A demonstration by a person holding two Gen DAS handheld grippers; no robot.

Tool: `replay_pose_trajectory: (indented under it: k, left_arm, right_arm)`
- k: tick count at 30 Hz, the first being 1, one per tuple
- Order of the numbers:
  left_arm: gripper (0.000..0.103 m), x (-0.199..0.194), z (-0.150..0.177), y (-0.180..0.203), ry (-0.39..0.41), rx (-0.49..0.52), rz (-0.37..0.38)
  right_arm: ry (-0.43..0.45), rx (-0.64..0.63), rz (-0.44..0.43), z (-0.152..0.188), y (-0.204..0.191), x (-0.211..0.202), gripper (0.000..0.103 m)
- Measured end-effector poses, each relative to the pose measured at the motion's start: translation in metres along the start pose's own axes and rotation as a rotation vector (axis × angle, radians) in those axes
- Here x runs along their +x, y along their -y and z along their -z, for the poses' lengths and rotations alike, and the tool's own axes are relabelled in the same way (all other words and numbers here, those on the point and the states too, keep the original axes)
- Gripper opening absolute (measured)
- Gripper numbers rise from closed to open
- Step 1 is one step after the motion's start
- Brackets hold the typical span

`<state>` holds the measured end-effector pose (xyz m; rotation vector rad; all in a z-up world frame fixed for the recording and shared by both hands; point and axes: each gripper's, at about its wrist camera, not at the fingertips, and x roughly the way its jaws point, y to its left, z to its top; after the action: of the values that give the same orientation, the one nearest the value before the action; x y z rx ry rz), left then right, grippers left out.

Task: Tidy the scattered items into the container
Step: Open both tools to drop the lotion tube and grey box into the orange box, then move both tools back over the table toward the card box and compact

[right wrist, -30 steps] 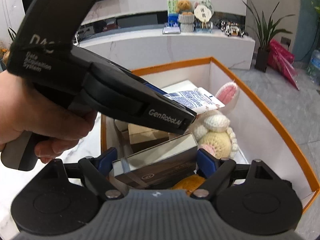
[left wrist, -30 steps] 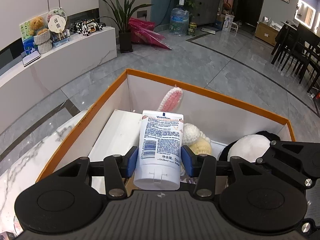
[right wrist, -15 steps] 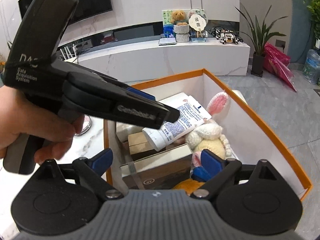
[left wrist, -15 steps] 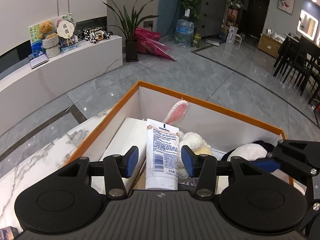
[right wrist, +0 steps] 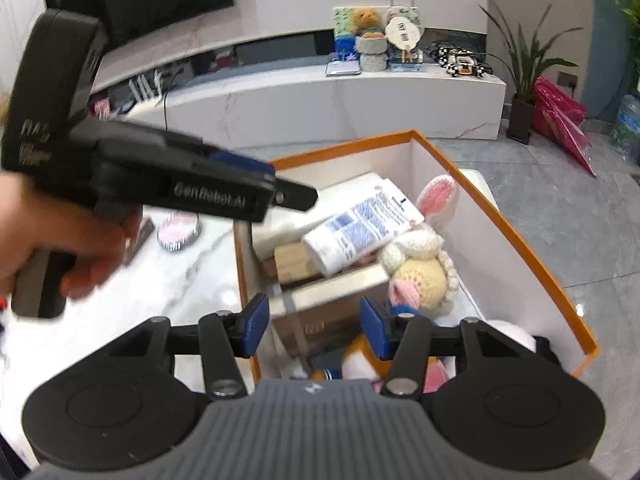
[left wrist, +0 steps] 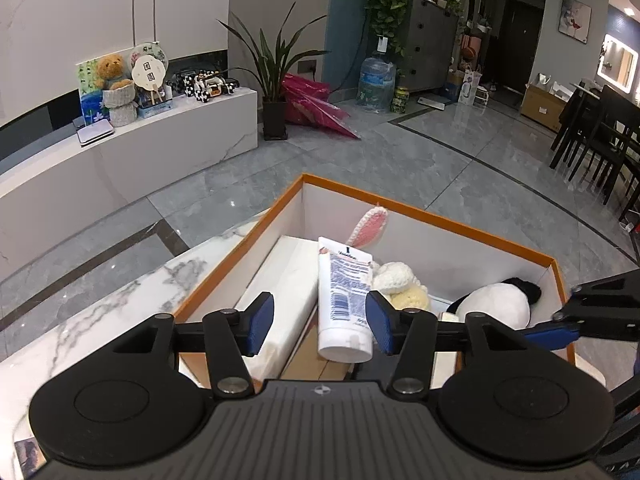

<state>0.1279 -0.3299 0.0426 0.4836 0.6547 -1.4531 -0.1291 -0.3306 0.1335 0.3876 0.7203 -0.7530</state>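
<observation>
Now released, the Vaseline lotion tube (left wrist: 343,304) lies inside the orange-rimmed box (left wrist: 460,226) against the crocheted bunny (right wrist: 424,268); left gripper (left wrist: 320,322) and right gripper (right wrist: 314,326) jaws both stand open, empty, drawn back; these items seem stowed.

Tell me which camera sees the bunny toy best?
The right wrist view: the crocheted bunny shows its pink ear, cream head and body beside the lotion tube. The left wrist view shows only its ear and head; the tube hides the rest.
</observation>
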Motion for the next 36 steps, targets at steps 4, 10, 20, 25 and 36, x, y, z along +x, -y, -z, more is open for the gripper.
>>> replay_pose_trajectory:
  k: [4,10,20,25,36]
  left_arm:
    - [0.059,-0.005,0.001,-0.004,0.01,-0.013,-0.002]
    - [0.059,-0.02,0.006,-0.01,0.018,-0.011,-0.021]
    - [0.059,-0.052,0.022,-0.041,0.044,-0.06,-0.069]
    - [0.06,-0.068,0.032,-0.056,0.043,-0.075,-0.091]
    - [0.065,-0.137,0.036,-0.085,0.115,-0.086,-0.182]
  right_arm:
    - [-0.043,-0.04,0.061,0.0,0.002,0.013,0.044]
    - [-0.025,0.035,0.012,-0.023,0.014,0.056,0.037]
    - [-0.02,0.013,0.027,-0.029,0.004,0.058,0.04]
    - [0.008,-0.006,0.064,-0.035,-0.002,0.048,0.053]
    - [0.091,-0.088,0.083,-0.068,-0.046,0.024,0.064]
